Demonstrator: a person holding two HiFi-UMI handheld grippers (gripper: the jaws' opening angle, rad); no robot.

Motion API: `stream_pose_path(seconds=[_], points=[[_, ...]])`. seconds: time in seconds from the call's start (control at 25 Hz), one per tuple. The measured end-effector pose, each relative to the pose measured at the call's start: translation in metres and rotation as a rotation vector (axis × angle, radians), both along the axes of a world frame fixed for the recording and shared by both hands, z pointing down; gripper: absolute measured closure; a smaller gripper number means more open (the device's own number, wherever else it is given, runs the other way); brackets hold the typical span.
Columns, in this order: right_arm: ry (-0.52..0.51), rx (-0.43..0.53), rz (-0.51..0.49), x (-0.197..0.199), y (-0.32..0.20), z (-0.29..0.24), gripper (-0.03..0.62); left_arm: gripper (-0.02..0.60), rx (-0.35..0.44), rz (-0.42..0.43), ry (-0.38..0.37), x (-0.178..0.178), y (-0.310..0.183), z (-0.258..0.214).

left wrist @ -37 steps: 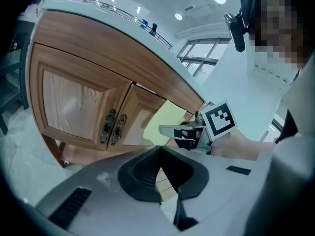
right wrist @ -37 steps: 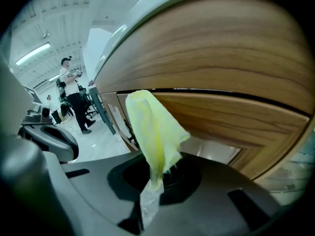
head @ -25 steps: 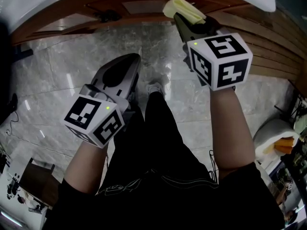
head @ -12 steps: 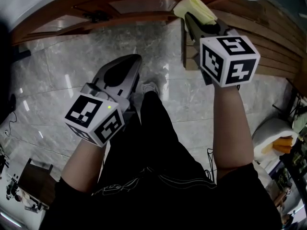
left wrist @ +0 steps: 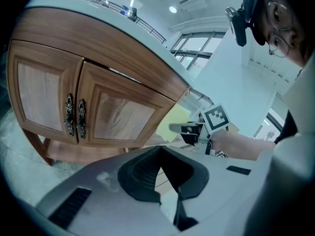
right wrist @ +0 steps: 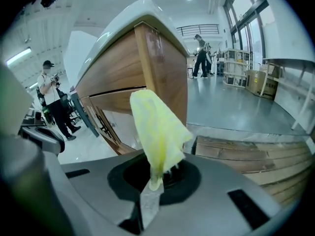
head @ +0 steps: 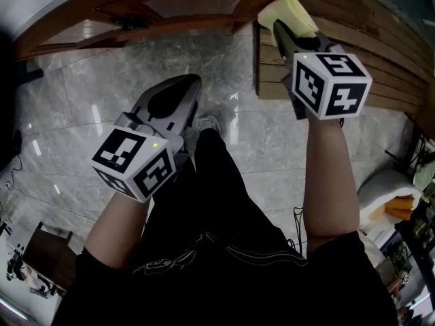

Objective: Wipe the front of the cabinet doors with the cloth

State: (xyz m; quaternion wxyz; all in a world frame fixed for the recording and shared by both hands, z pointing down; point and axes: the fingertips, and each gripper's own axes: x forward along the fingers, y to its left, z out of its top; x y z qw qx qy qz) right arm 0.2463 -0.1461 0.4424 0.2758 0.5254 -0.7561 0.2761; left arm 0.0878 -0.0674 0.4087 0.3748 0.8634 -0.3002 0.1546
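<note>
**Yellow cloth held at the cabinet's right corner**

The right gripper (head: 285,31), at the upper right of the head view, is clenched on a crumpled pale yellow cloth (head: 291,9). In the right gripper view its 2 jaws pinch the cloth's (right wrist: 158,132) lower end while the rest stands up and fans out in front of the gripper (right wrist: 153,180). The cloth sits at the right-hand corner of the curved brown wooden cabinet (right wrist: 147,68) under its white countertop (right wrist: 118,21). Whether it presses on the wood cannot be told.

The left gripper (head: 178,90) hangs at centre left of the head view, over the grey marble floor (head: 75,114), well apart from the cabinet. In the left gripper view its jaws meet at the tips with nothing between them (left wrist: 160,154). Beyond them, at left of that frame, are the 2 panelled cabinet doors (left wrist: 115,117) with a pair of ornate dark metal handles (left wrist: 74,117) where they meet. The cloth (left wrist: 172,124) shows to the right of these doors.
</note>
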Motion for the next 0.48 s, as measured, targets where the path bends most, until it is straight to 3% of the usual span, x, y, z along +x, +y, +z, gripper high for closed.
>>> stream_pose_path(seconds=[0.24, 0.48], points=[[0.043, -0.017, -0.035, 0.002, 0.013, 0.001, 0.553, 0.575, 0.019, 0.011, 0.012, 0.004, -0.001, -0.011], [0.08, -0.021, -0.111, -0.038, 0.022, 0.019, 0.553, 0.575, -0.034, -0.035, 0.003, -0.036, 0.002, 0.017]])
